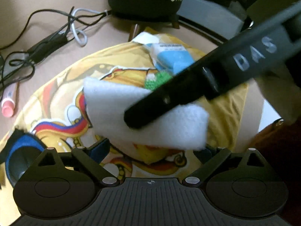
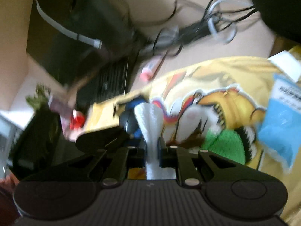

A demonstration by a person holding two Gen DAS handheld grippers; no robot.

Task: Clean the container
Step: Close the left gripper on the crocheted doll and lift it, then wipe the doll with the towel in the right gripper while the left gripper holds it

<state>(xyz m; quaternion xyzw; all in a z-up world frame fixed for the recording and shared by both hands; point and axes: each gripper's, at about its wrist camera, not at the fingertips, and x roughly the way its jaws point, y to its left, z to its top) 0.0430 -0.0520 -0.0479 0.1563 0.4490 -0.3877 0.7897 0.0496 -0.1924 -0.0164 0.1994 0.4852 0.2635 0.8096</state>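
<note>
In the left wrist view the right gripper's black finger (image 1: 169, 98) reaches in from the upper right and is pinched on a white sponge (image 1: 143, 113), held above a yellow printed cloth (image 1: 62, 101). My left gripper (image 1: 150, 150) is open below the sponge, with its blue-padded fingertips (image 1: 97, 150) spread wide. In the right wrist view my right gripper (image 2: 152, 150) is shut on the white sponge (image 2: 150, 120), seen edge-on. A dark round container with blue trim (image 1: 20, 156) sits at the lower left; it also shows in the right wrist view (image 2: 129, 120), just beyond the sponge.
A blue sponge pack (image 1: 173, 58) and a green scrubber (image 1: 156, 79) lie on the cloth. Tangled cables (image 1: 47, 37) and a pink tube (image 1: 8, 101) lie on the beige table to the left. A dark appliance (image 1: 143, 1) stands at the back.
</note>
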